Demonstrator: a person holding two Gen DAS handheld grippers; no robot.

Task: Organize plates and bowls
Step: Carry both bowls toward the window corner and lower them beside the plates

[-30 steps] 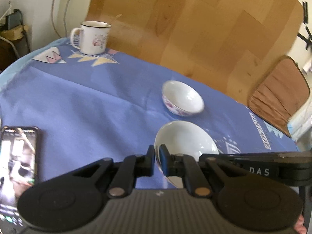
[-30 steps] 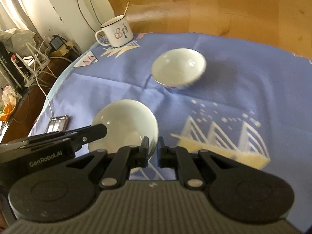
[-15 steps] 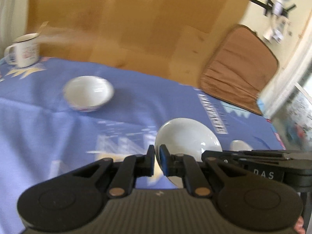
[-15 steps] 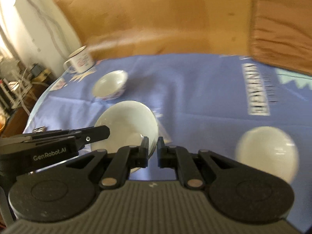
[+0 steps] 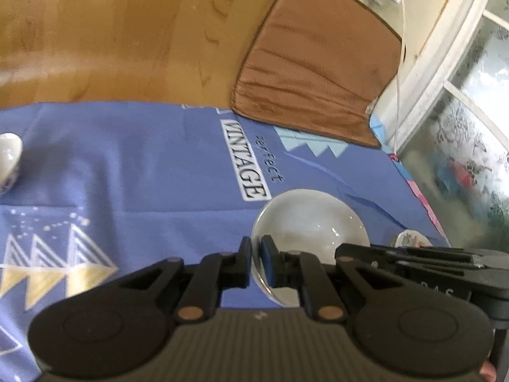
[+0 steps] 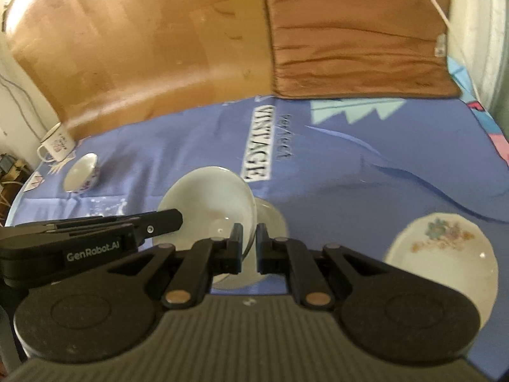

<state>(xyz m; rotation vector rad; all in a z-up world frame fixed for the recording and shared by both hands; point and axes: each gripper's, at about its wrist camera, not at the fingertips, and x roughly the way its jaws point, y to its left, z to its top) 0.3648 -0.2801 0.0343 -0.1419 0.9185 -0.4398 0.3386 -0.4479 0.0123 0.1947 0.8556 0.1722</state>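
A plain white bowl [image 5: 311, 222] [image 6: 206, 200] hangs above the blue tablecloth [image 5: 143, 165], gripped from both sides. My left gripper [image 5: 256, 261] is shut on its left rim. On the opposite rim my right gripper [image 6: 248, 245] is shut as well. Each view shows the other gripper's black body across the bowl. A white plate with a flower print [image 6: 445, 254] [image 5: 410, 238] lies on the cloth just right of the bowl. A smaller patterned bowl [image 6: 81, 176] [image 5: 8, 159] stands far left.
A white enamel mug [image 6: 57, 145] stands at the table's far left edge. A brown cushion [image 5: 318, 54] [image 6: 350, 31] lies beyond the cloth's far edge, on the wooden floor side. A window frame [image 5: 445, 63] rises at the right.
Both grippers have carried the white bowl to the right across the table. The mug and the phone have left the left view, and the flowered plate has come into view.
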